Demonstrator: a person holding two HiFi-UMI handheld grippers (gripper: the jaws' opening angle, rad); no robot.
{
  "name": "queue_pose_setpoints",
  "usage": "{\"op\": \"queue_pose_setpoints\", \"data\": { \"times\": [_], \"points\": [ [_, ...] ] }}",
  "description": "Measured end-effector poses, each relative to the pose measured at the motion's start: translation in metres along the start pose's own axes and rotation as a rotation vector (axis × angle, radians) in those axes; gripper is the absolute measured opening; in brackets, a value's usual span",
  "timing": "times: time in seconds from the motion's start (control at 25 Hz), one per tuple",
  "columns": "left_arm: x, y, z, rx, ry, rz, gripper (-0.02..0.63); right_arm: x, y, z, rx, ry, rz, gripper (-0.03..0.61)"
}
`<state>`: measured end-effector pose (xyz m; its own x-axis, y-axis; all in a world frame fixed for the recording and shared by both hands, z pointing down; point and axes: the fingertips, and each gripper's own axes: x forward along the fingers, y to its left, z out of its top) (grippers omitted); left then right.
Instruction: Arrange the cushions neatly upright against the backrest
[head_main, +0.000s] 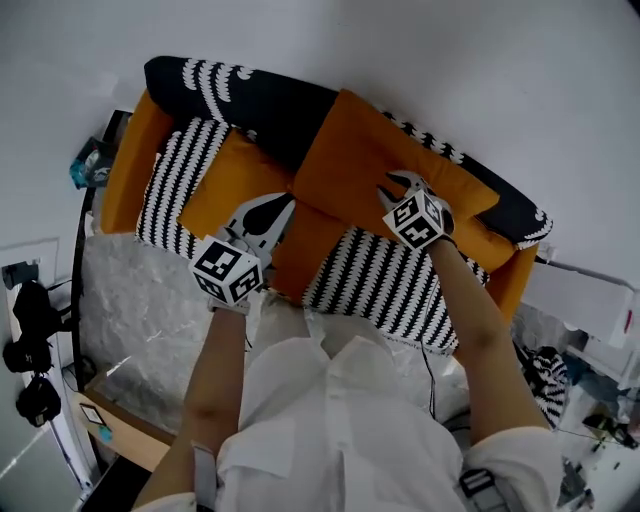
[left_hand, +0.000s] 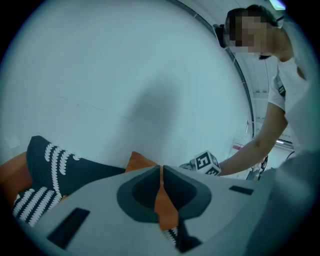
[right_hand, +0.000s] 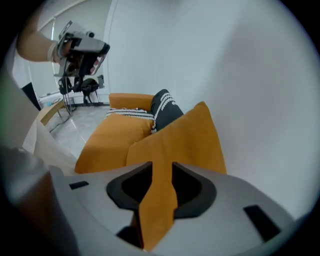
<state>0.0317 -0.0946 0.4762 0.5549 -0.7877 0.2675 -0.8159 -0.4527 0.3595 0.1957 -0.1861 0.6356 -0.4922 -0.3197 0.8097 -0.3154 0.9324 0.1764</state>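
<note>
A big orange cushion (head_main: 385, 165) leans on the black-and-white backrest (head_main: 260, 95) of an orange sofa, tilted. A smaller orange cushion (head_main: 232, 185) lies to its left on the striped seat (head_main: 175, 185). My left gripper (head_main: 282, 208) is at the big cushion's left edge, and in the left gripper view it (left_hand: 161, 172) is shut on a pinch of orange fabric (left_hand: 165, 207). My right gripper (head_main: 395, 186) sits on the big cushion's front. There (right_hand: 160, 170) its jaws stand apart, with the cushion's orange edge (right_hand: 157, 200) lying loose between them.
A white wall rises behind the sofa. Dark camera gear on a stand (head_main: 30, 335) and a wooden edge (head_main: 125, 428) are at the left over a shiny floor (head_main: 140, 320). White boxes and clutter (head_main: 580, 330) crowd the right. A second striped seat cushion (head_main: 385, 285) lies in front.
</note>
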Motion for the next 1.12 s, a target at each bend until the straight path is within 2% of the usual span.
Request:
{"op": "queue_pose_setpoints", "data": {
  "times": [0.2,0.48,0.8,1.12],
  "points": [
    [-0.043,0.036,0.002,-0.020,-0.024,0.057,0.031,0.015,0.040,0.085,0.054,-0.090,0.121,0.157],
    [-0.124,0.113,-0.006,-0.045,-0.012,0.149,0.034,0.076,0.112,0.165,0.058,-0.063,0.268,0.191],
    [-0.194,0.201,-0.022,-0.062,0.035,0.199,0.066,0.169,0.176,0.190,0.153,0.060,0.364,0.249],
    [-0.200,0.240,-0.067,-0.138,0.036,0.250,0.071,0.236,0.231,0.170,0.074,0.204,0.461,0.281]
  ]
}}
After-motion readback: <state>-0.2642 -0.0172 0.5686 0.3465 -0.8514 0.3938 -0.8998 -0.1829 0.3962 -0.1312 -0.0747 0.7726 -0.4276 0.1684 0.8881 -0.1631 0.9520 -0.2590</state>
